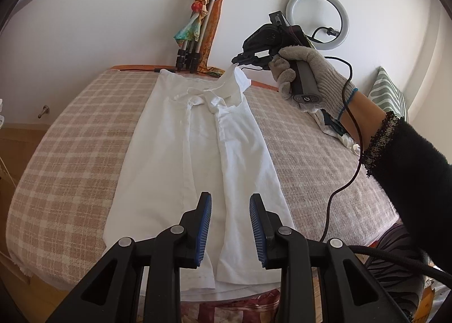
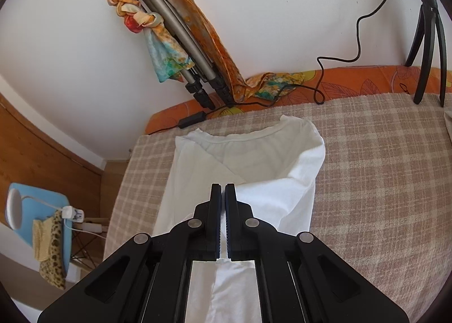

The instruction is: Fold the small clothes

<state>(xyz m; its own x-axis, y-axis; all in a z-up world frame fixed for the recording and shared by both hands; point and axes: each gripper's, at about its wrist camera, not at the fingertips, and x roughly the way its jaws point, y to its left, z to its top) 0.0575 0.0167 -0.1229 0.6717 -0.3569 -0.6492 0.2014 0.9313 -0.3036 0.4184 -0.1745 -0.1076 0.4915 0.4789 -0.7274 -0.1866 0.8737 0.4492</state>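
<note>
Left tongs (image 1: 230, 228) hang open and empty over the near hem of the shirt (image 1: 195, 159), spread on the bed (image 1: 65, 170). Farther off, right tongs (image 1: 236, 61), clamped, lift the shoulder, likely to fold it inward.

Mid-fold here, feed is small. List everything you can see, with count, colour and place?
shirt: one, white, lengthwise on bed, shoulder edge lifted
blanket: one, beige plaid, covering bed
tripod: one, silver, leaning on wall
scarf: one, orange patterned, draped over tripod
ring light: one, white, by wall
cushion: one, green-white, far right
chair: one, blue, on floor left
left tongs: open, above hem
right tongs: shut on shirt
glove: grey, right hand
</note>
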